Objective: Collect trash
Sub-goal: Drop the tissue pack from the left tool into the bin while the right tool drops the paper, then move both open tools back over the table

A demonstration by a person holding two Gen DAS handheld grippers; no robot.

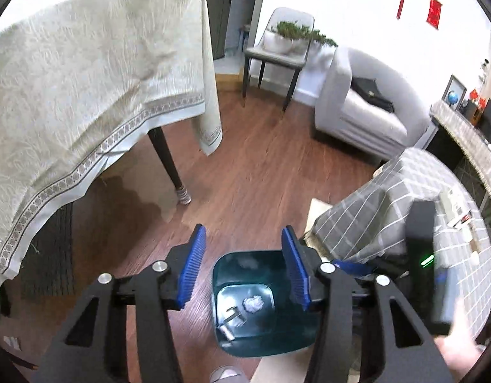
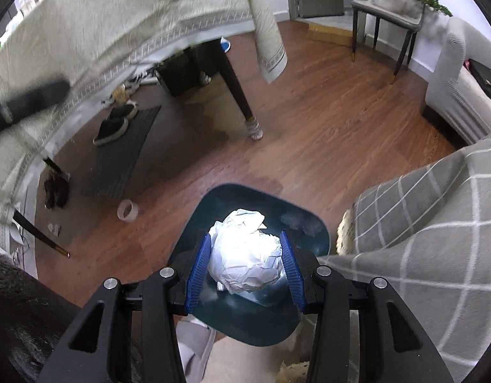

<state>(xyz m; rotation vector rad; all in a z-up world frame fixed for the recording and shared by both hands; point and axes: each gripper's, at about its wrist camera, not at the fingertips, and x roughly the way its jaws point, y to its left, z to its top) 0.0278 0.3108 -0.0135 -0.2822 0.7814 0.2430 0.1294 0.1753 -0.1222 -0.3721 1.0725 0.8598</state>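
Note:
A dark teal trash bin stands on the wood floor below my left gripper, which is open with nothing between its blue pads. Inside the bin lie a small crumpled white paper and a small metallic piece. In the right wrist view my right gripper is shut on a big crumpled white paper ball, held right over the same bin. The right gripper's black body shows at the right of the left wrist view.
A table under a cream cloth stands at the left, its dark leg near the bin. A grey checked cover lies beside the bin on the right. A tape roll and shoes on a dark mat sit under the table. A grey sofa and chair stand behind.

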